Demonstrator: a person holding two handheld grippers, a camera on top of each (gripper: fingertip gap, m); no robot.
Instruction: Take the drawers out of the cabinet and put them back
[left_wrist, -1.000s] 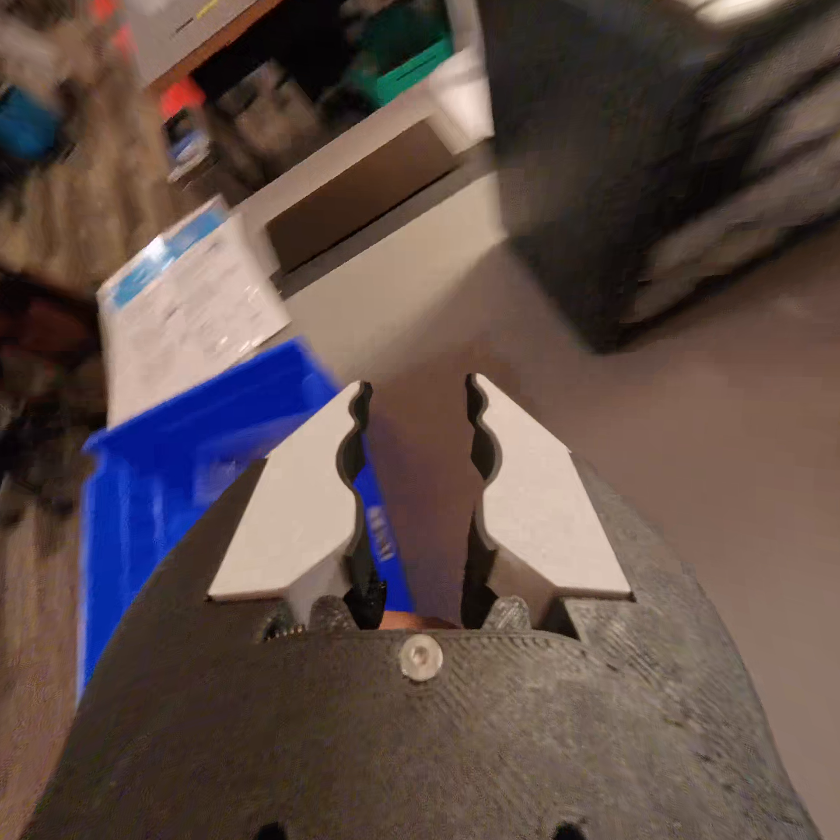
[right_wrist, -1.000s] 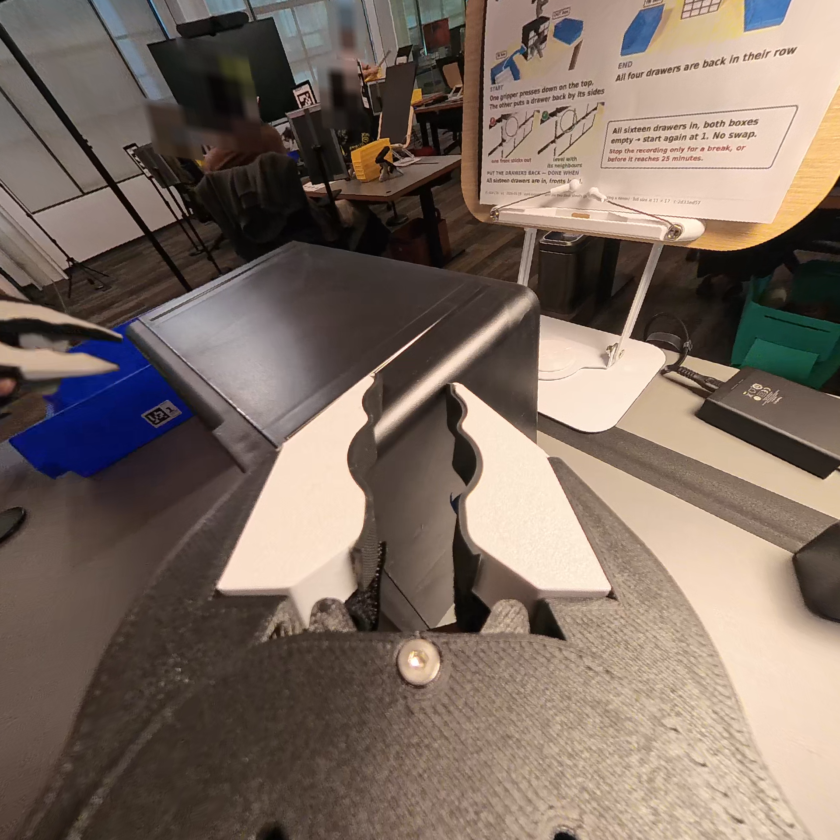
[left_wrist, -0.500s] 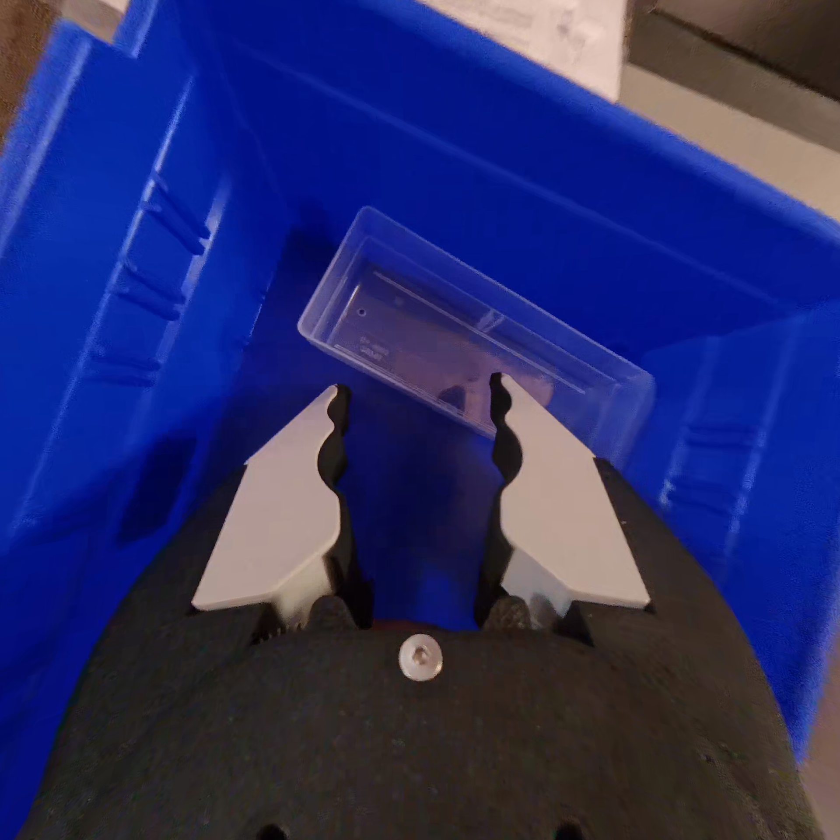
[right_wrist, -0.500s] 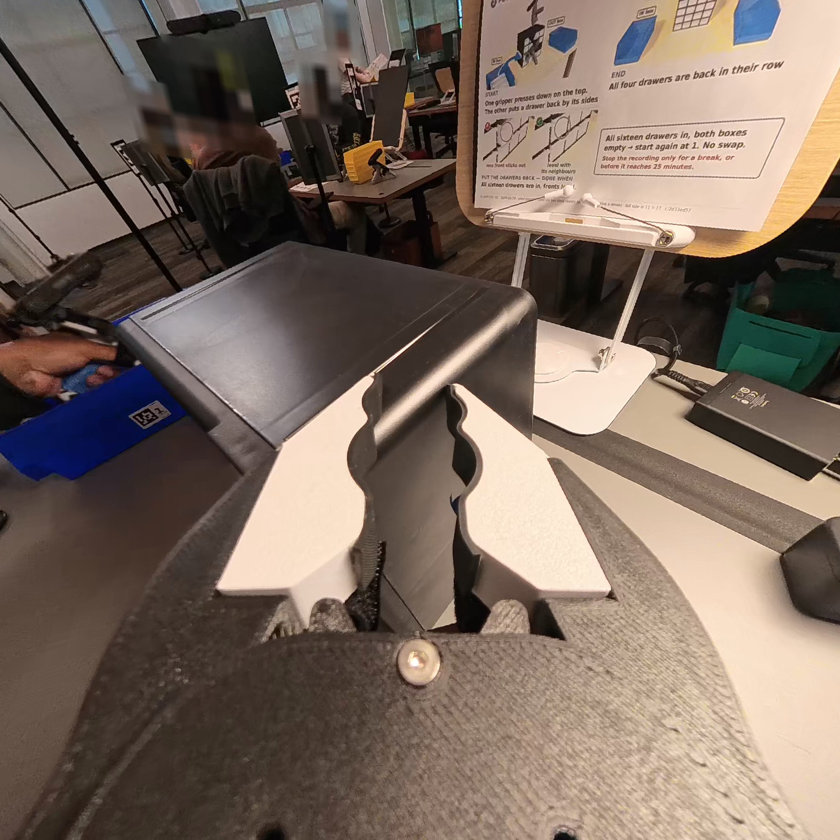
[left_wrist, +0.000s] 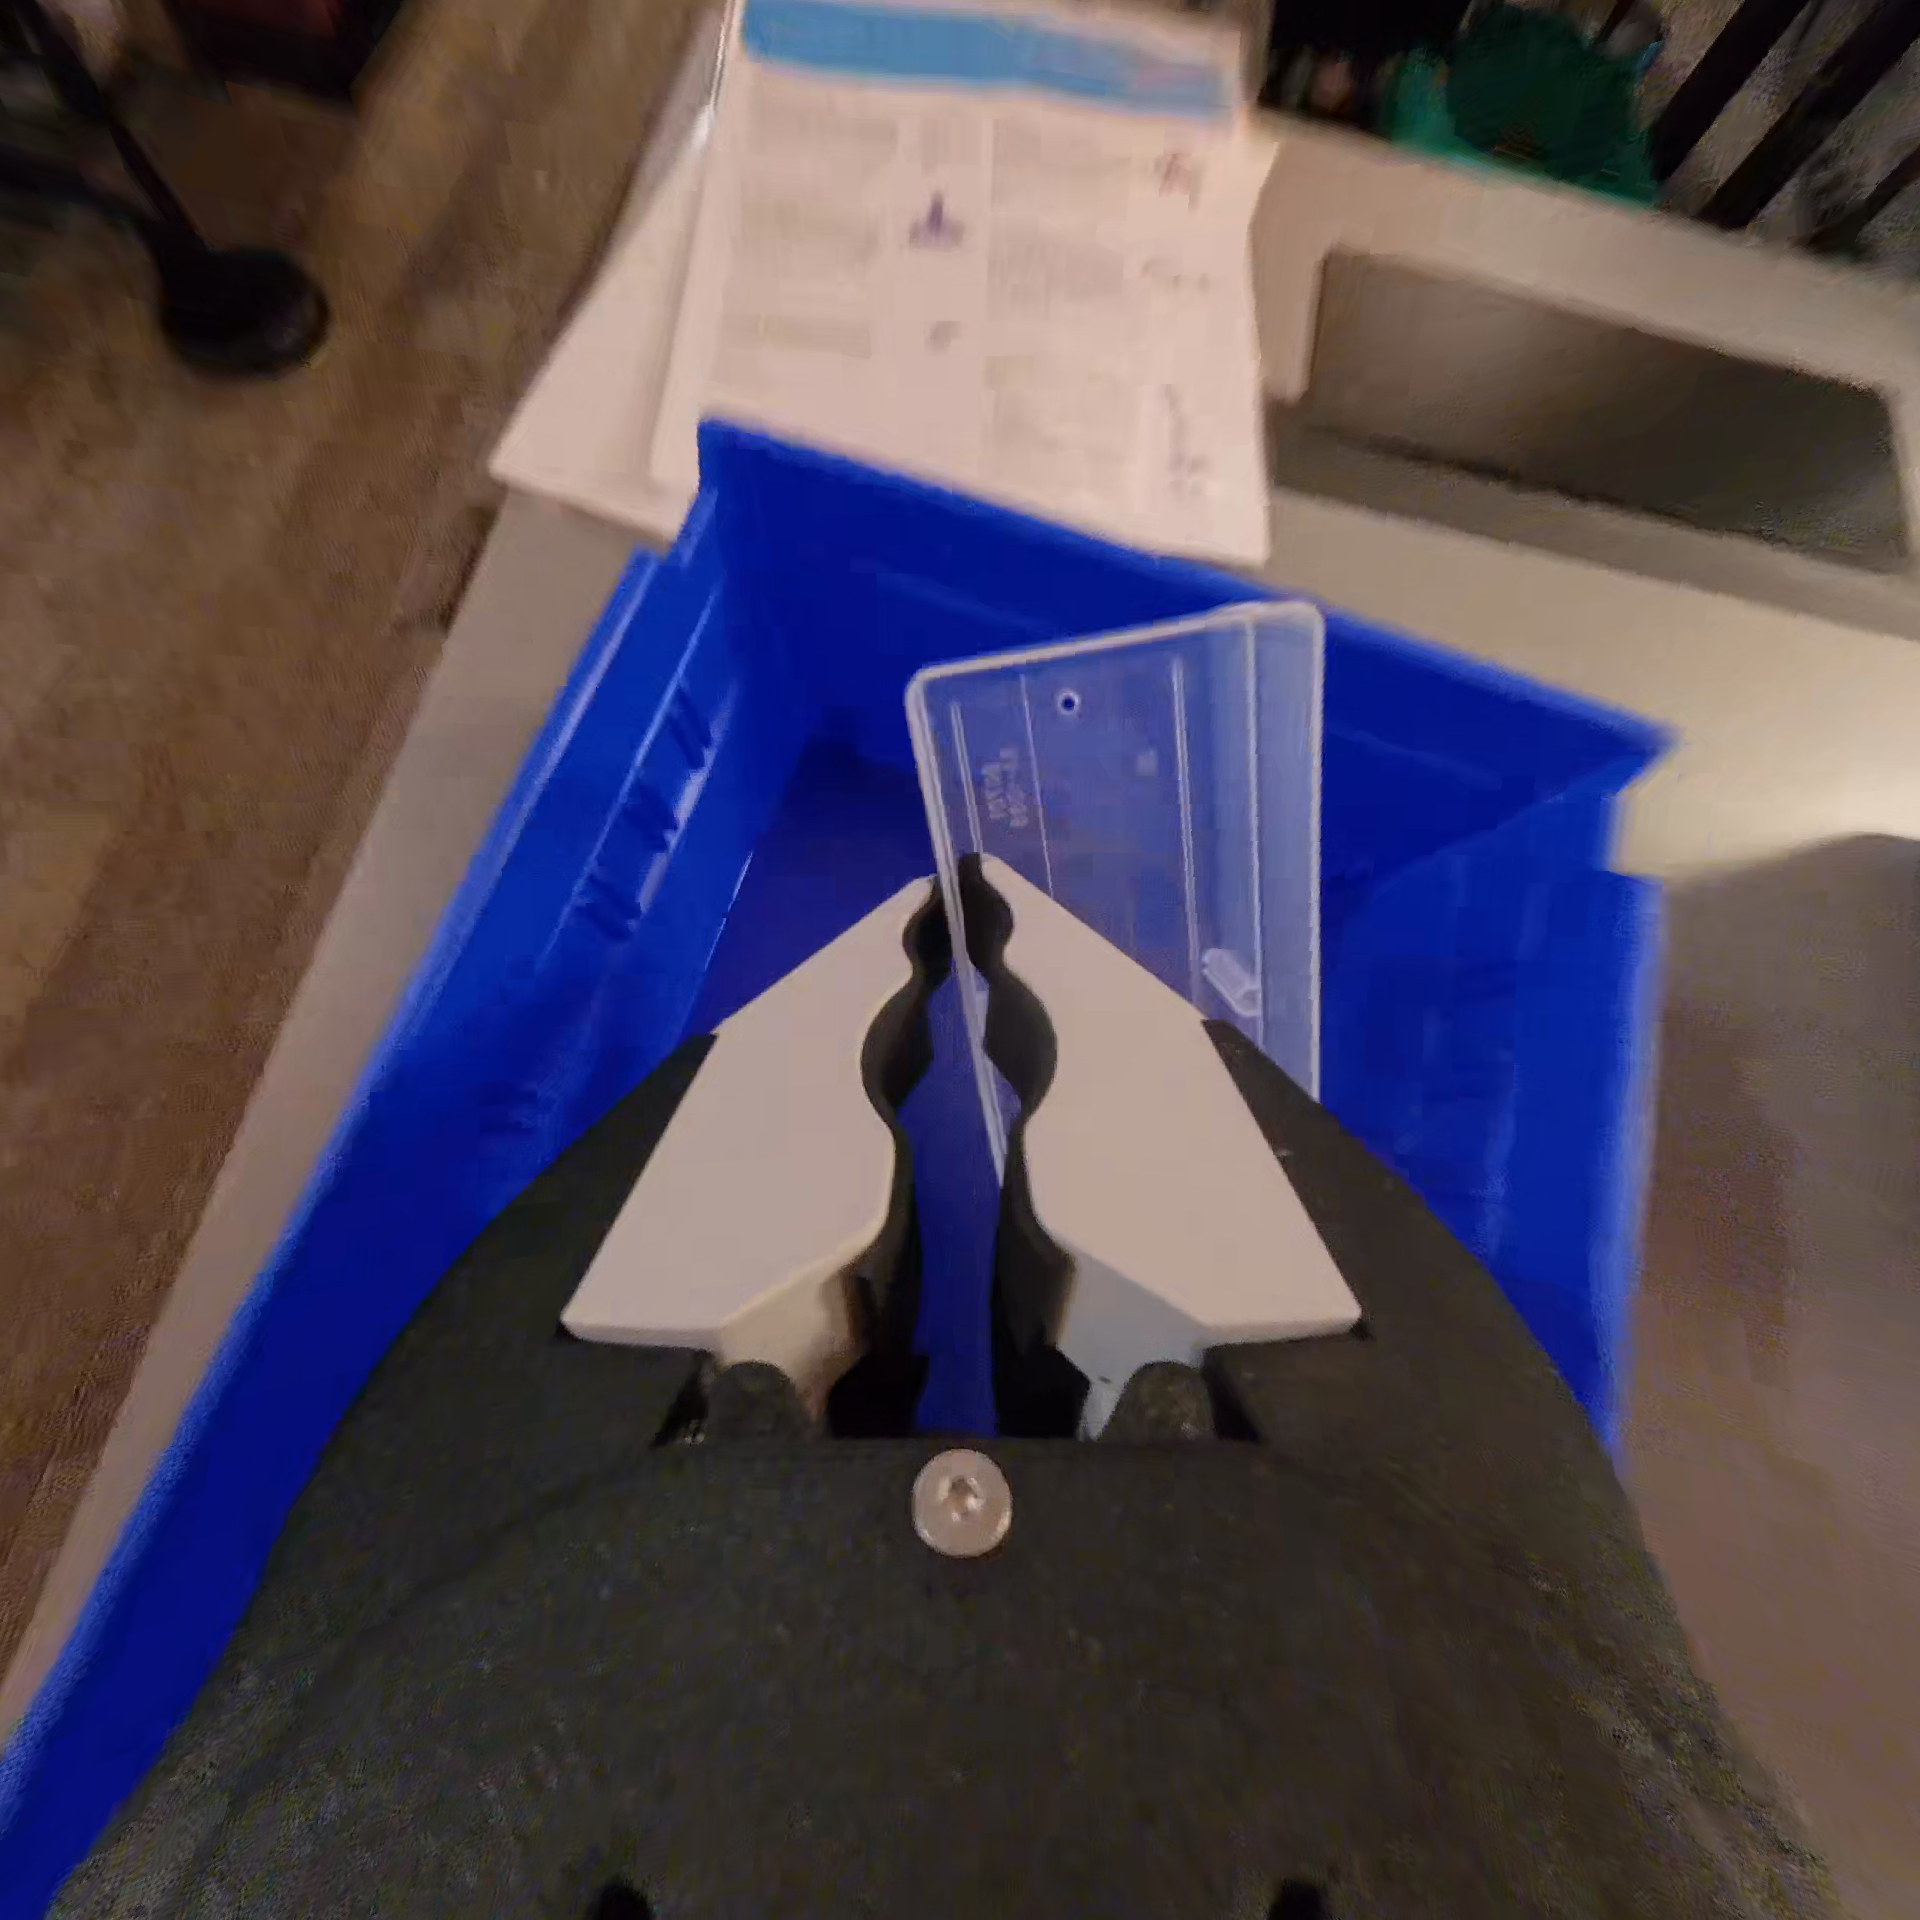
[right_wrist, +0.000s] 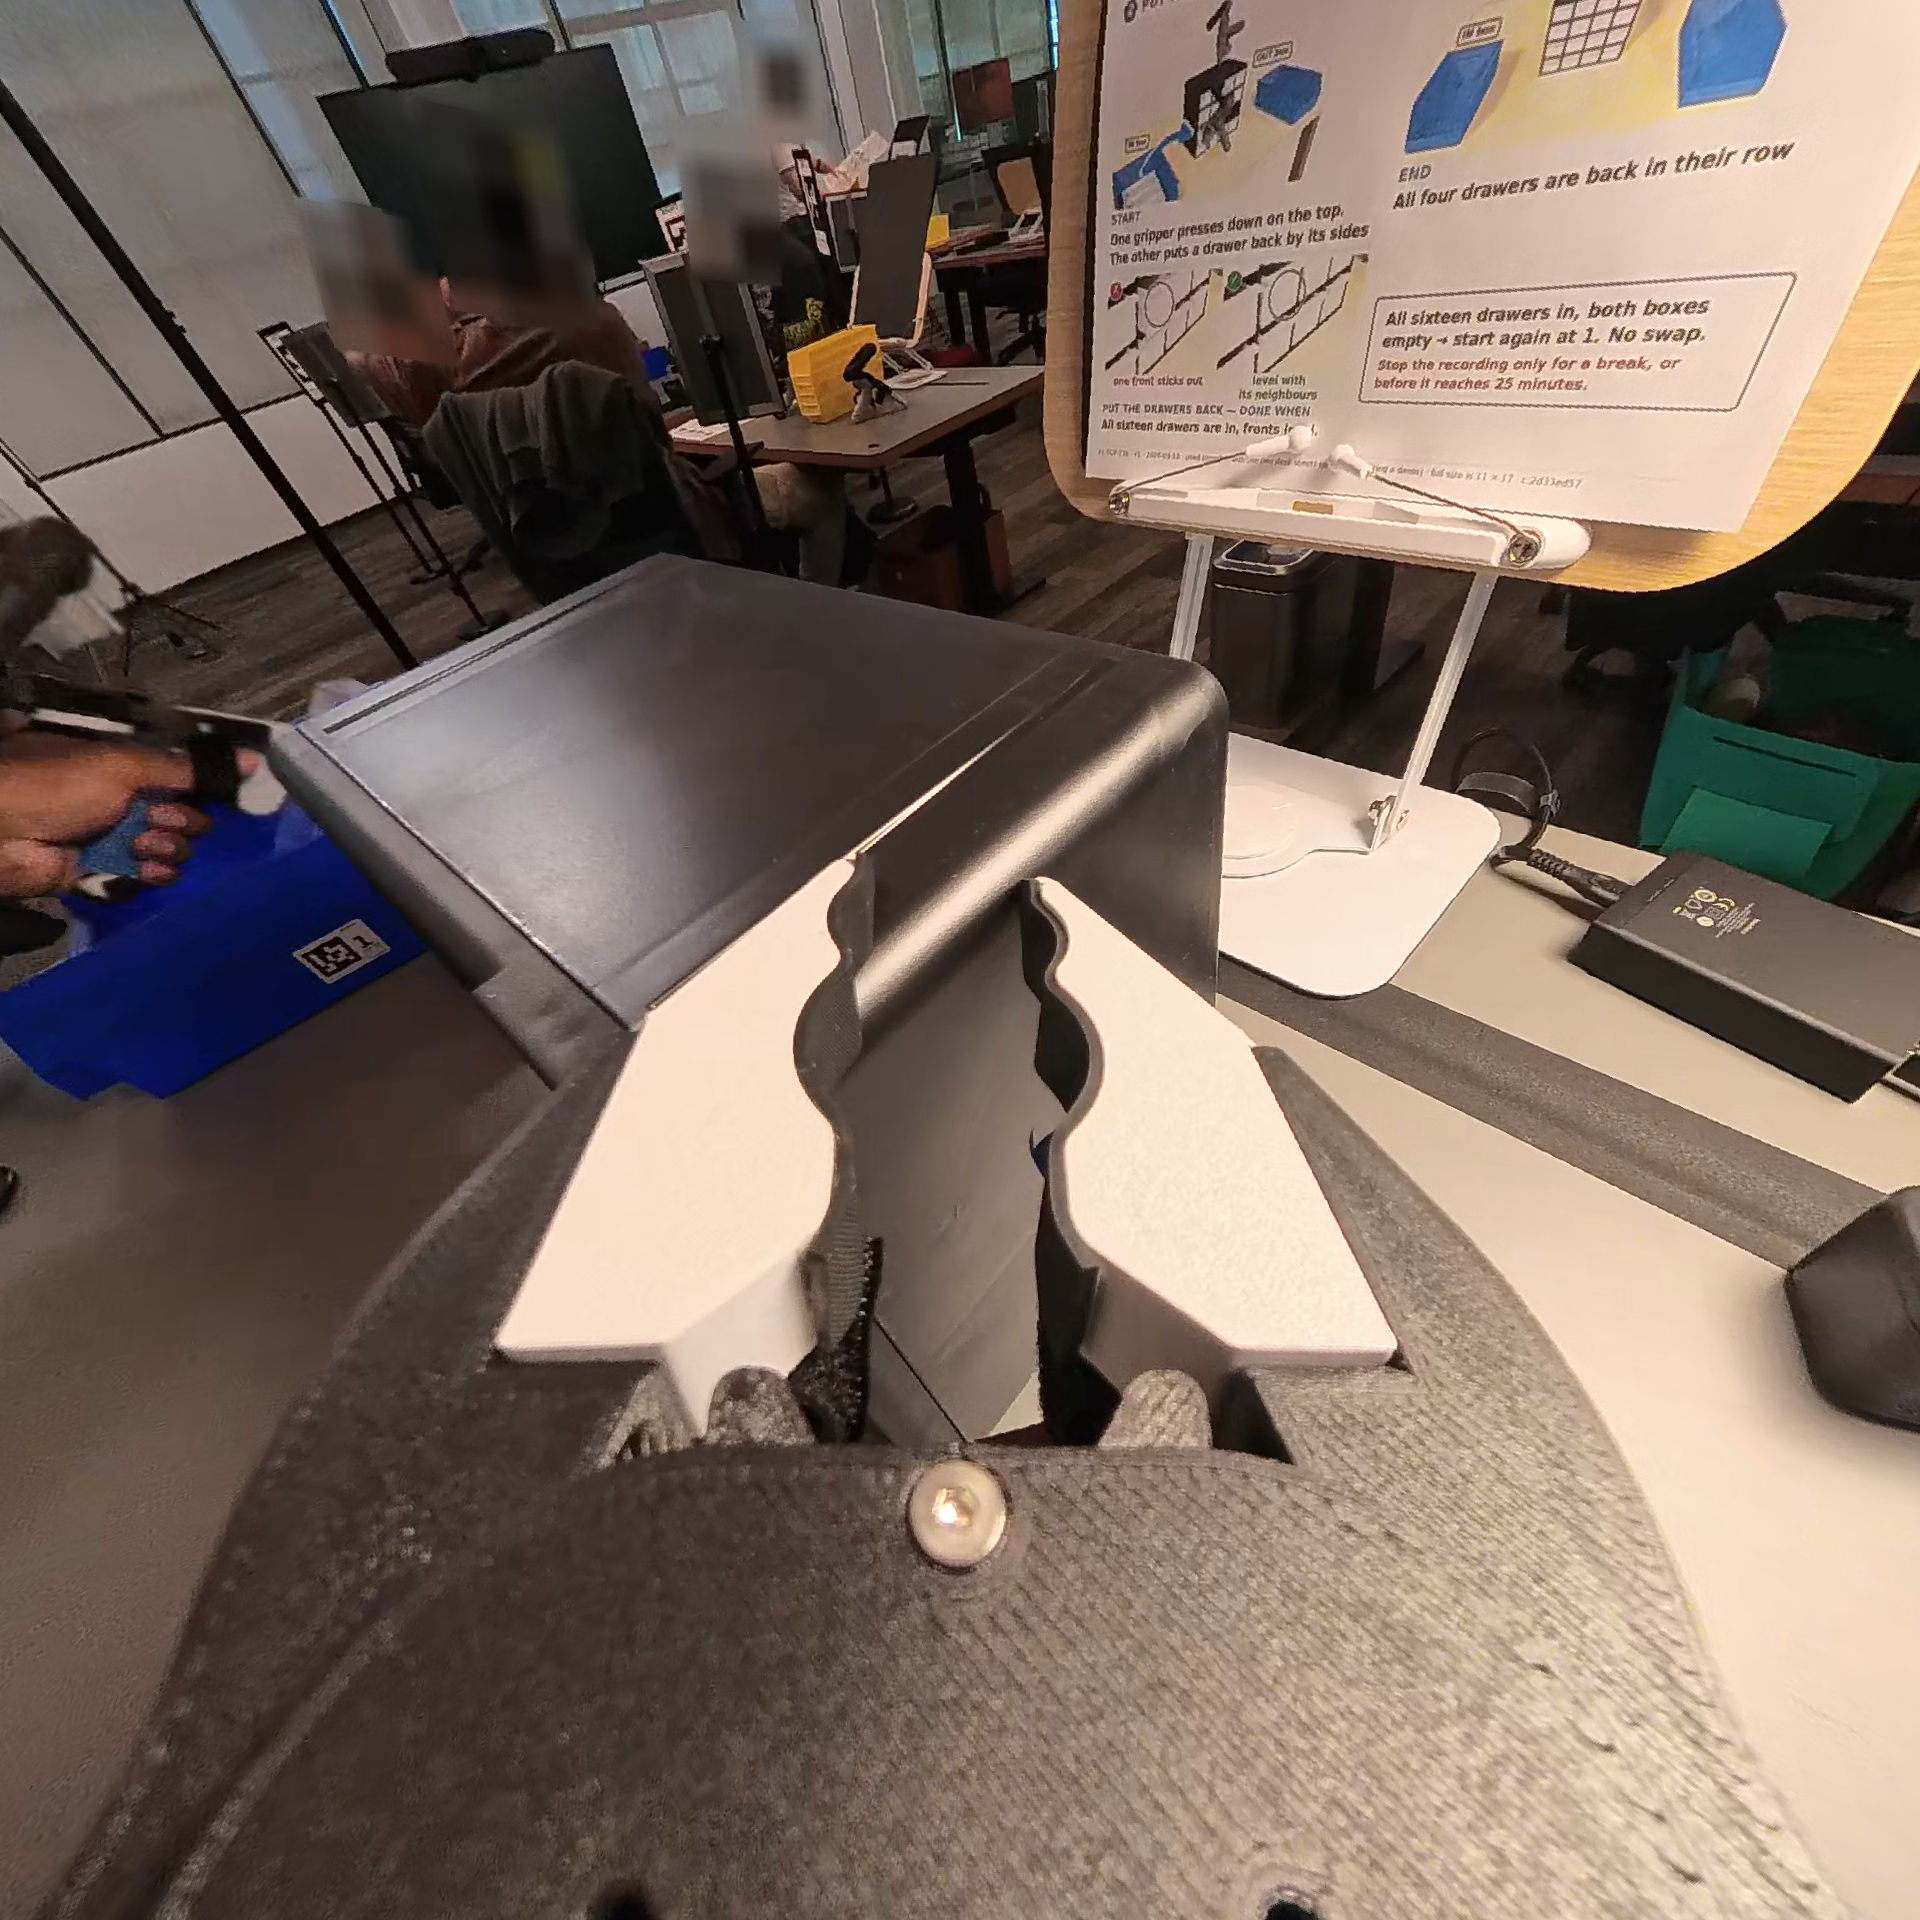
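Grey matte tabletop (left_wrist: 1766, 790), blurred office behind. Left gripper (left_wrist: 958, 868) clamped on thin wall of clear rigid plastic drawer (left_wrist: 1132, 821), tilted on edge over glossy blue ribbed bin (left_wrist: 665, 790), 12 o'clock. Right gripper (right_wrist: 940, 888) jaws apart, resting against smooth black round-cornered cabinet (right_wrist: 727, 748), nothing held.

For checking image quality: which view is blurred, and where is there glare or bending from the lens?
Left wrist view: dim, the papers and floor smeared by motion, the clear drawer sharper. Right wrist view: sharp and bright, soft glare on the black cabinet top, straight lines bending near the edges.
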